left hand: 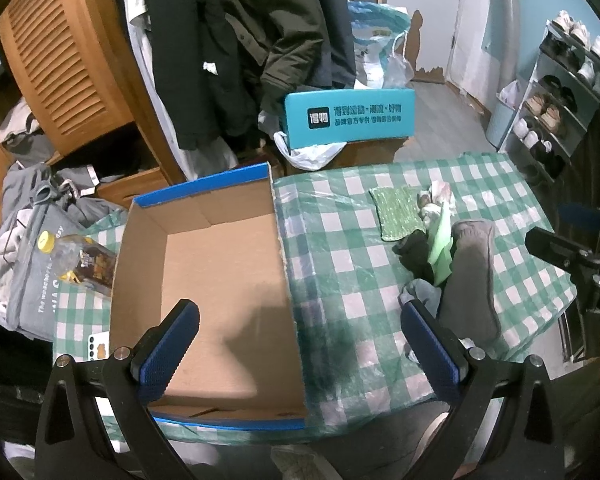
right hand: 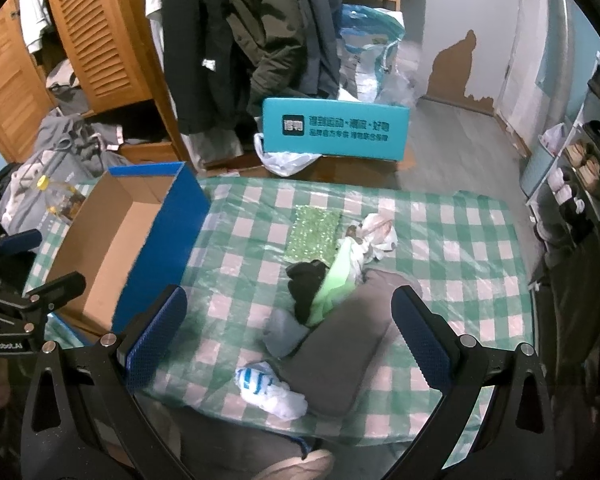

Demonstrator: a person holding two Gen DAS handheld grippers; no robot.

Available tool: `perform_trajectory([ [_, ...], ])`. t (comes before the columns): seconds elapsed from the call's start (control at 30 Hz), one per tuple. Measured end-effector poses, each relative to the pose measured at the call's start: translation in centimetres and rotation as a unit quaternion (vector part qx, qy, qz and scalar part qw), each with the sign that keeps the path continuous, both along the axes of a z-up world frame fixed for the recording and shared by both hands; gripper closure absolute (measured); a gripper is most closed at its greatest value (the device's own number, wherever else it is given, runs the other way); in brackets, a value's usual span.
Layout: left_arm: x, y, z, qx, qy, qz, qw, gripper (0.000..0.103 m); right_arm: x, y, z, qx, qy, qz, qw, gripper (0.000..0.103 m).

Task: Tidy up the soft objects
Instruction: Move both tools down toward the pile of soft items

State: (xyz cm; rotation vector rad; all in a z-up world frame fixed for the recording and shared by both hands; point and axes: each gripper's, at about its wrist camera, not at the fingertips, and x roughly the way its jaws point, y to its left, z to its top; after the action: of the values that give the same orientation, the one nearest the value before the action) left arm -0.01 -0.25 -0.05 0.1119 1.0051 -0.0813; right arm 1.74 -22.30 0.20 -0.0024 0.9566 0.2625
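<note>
Both hand-held grippers hang above the table with their blue-padded fingers spread wide and nothing between them: the left gripper (left hand: 300, 344) over the near edge of the box, the right gripper (right hand: 288, 336) over the pile of soft things.

That pile lies on the right half of the green-and-white checked plastic tablecloth (right hand: 460, 240). A long grey padded cushion (right hand: 340, 352) runs diagonally through it. Touching its near end is a crumpled white cloth with blue stripes (right hand: 268, 392), and against its left side sits a small blue-grey fabric bundle (right hand: 282, 334). A black sock-like piece (right hand: 304, 288) lies just beyond that, with a light green cloth (right hand: 334, 284) leaning over it. Farther back are a bunched white and pinkish rag (right hand: 374, 232) and, beside it, a flat green speckled square cloth (right hand: 314, 232).

Left of the pile, well apart from it, stands an open cardboard box with blue outer walls (left hand: 216, 264); its brown inside holds nothing. On the box's far side lies a clear plastic bottle with a yellow cap (left hand: 76, 256).

Behind the table, a teal carton with printed characters (left hand: 348, 118) rests on the floor above a white plastic bag (left hand: 308, 156). Dark coats (left hand: 236, 40) hang by a louvred wooden wardrobe door (left hand: 60, 52), and a shoe rack (left hand: 556, 92) stands at the right.
</note>
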Motion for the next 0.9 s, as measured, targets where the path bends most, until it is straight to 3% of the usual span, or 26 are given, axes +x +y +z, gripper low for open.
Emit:
perform_trajectory([
  [0.37,1.8,-3.7,-3.8,0.008,0.053,-0.018,0.9984,0.001,1.5,-3.1,-2.8,0.006,0.046,-0.049,0.998,0.002],
  [0.9,4.3,-7.9,-8.4,0.007,0.111,-0.043,0.9929,0.001,3.4,-4.8,-7.8,-0.016,0.102,-0.075,0.992,0.002],
])
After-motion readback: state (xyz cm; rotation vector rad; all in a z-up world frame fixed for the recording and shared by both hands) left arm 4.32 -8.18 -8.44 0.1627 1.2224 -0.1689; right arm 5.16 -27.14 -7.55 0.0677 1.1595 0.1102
